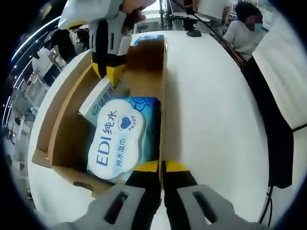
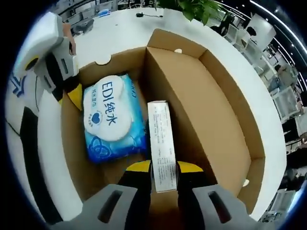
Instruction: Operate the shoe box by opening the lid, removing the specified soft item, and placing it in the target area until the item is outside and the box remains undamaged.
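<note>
The brown cardboard shoe box [image 1: 152,62] lies open on the white table, its lid folded out to the side [image 2: 225,110]. Inside it lies a blue soft pack of wet wipes [image 1: 120,139] [image 2: 110,120] with a white "EDI" label. Beside the pack is a narrow white carton [image 1: 103,98] [image 2: 162,143]. My left gripper [image 1: 162,167] is shut on the box's side wall, and it appears at the box's edge [image 2: 72,91] in the right gripper view. My right gripper [image 2: 164,167] is shut on the near end of the white carton, reaching into the box [image 1: 109,72].
The white table [image 1: 211,110] stretches to the right of the box. A black device [image 1: 194,33] sits at its far end, near a seated person [image 1: 244,28]. A dark cloth [image 1: 273,124] hangs along the table's right edge. A green plant [image 2: 192,7] stands beyond the box.
</note>
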